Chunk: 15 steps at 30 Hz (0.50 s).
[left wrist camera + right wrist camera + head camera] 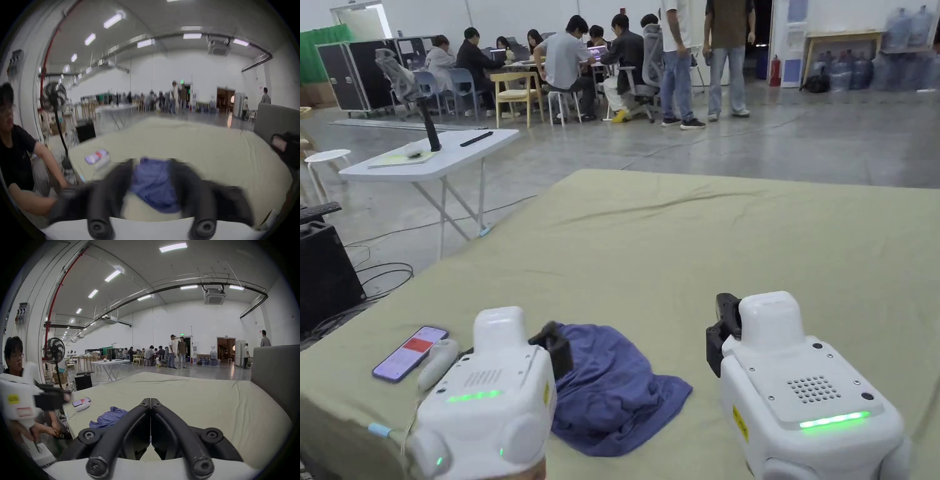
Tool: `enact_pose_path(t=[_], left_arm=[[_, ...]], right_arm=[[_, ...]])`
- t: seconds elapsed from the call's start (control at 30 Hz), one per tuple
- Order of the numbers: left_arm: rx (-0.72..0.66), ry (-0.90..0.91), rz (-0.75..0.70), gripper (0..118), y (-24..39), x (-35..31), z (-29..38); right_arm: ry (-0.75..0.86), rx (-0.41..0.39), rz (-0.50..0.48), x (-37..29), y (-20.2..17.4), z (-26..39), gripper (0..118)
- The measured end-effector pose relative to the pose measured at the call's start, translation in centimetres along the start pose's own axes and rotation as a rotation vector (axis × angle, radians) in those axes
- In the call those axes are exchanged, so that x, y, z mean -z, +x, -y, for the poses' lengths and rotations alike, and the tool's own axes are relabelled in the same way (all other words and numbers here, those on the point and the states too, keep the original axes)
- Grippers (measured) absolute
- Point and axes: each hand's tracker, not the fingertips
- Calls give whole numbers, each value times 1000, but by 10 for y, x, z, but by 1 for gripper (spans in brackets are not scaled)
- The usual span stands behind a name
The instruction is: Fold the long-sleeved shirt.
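Overhead, ceiling lights (173, 247) illuminate the sheet-covered bed (706, 250).

Large open industrial hall serving as lab or workshop. Polished concrete floor (800, 144), white walls, high ceiling with strip lights (173, 247), exposed ducts and cassette air unit (214, 296). Ahead of grippers, beyond sheet-covered work surface (737, 250): white folding table (425, 164), group of people (581, 56) seated at desks with laptops, two standing. Far right of grippers: stacked water jugs (862, 69). Left of grippers: pedestal fan (54, 352), cardboard boxes, floor cables.
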Motion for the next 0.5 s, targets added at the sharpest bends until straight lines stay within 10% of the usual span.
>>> enact_pose_path(t=[0.03, 0.07, 0.4, 0.43, 0.5], left_arm=[[-5, -114, -1, 91, 0, 23, 1], [4, -322, -23, 117, 2, 52, 7], [82, -588, 79, 116, 26, 232, 55], [94, -575, 67, 107, 28, 241, 56], [128, -587, 50, 53, 29, 258, 52]], right_arm=[[-4, -1, 0, 1, -1, 1, 0], [-6, -2, 0, 6, -2, 3, 0], [-101, -31, -2, 37, 1, 34, 0], [-111, -39, -3, 39, 2, 37, 0], [-130, -54, 1, 44, 4, 42, 0]])
